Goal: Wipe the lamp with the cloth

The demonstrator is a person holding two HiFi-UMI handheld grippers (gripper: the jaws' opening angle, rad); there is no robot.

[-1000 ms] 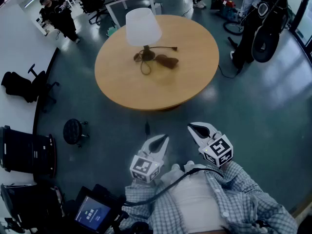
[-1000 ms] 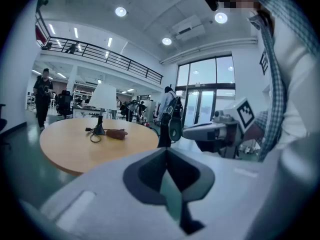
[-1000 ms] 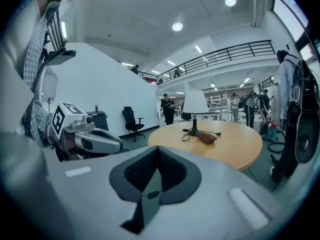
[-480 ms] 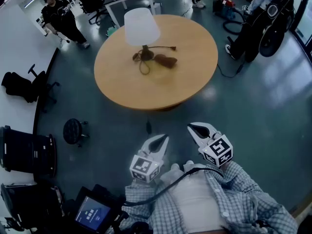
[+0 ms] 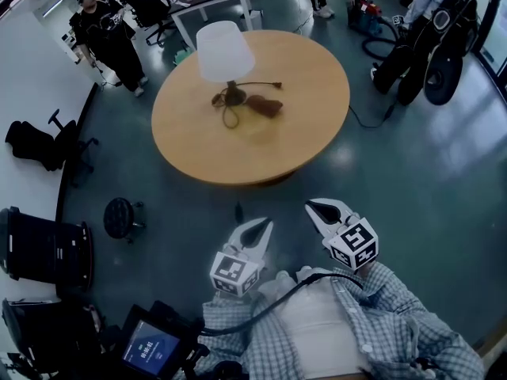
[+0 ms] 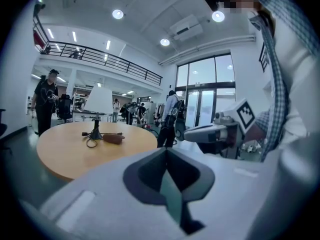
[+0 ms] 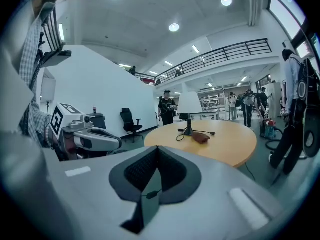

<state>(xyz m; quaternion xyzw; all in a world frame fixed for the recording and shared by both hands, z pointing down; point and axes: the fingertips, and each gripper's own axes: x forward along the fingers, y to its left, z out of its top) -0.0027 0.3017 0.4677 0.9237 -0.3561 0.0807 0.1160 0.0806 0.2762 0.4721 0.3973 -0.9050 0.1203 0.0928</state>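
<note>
A lamp with a white shade [image 5: 224, 51] and dark base stands on the far part of a round wooden table [image 5: 301, 125]; its dark cord loops beside it. A brown cloth [image 5: 264, 105] lies bunched just right of the lamp base. The lamp [image 6: 97, 109] and cloth [image 6: 113, 138] also show in the left gripper view, and the lamp [image 7: 189, 109] and cloth [image 7: 201, 138] in the right gripper view. My left gripper [image 5: 268, 225] and right gripper [image 5: 310, 207] are held close to my body, well short of the table, both shut and empty.
Black office chairs [image 5: 41, 248] and a stool [image 5: 120, 214] stand at the left. A person in black [image 5: 107, 34] walks past the table's far left. Another person with bags [image 5: 428, 30] stands at the far right. A dark cable [image 5: 360, 119] trails on the floor.
The table with lamp and cloth has shifted slightly left and down in the head view. The person in black has walked nearer the table. Both grippers stay shut.
</note>
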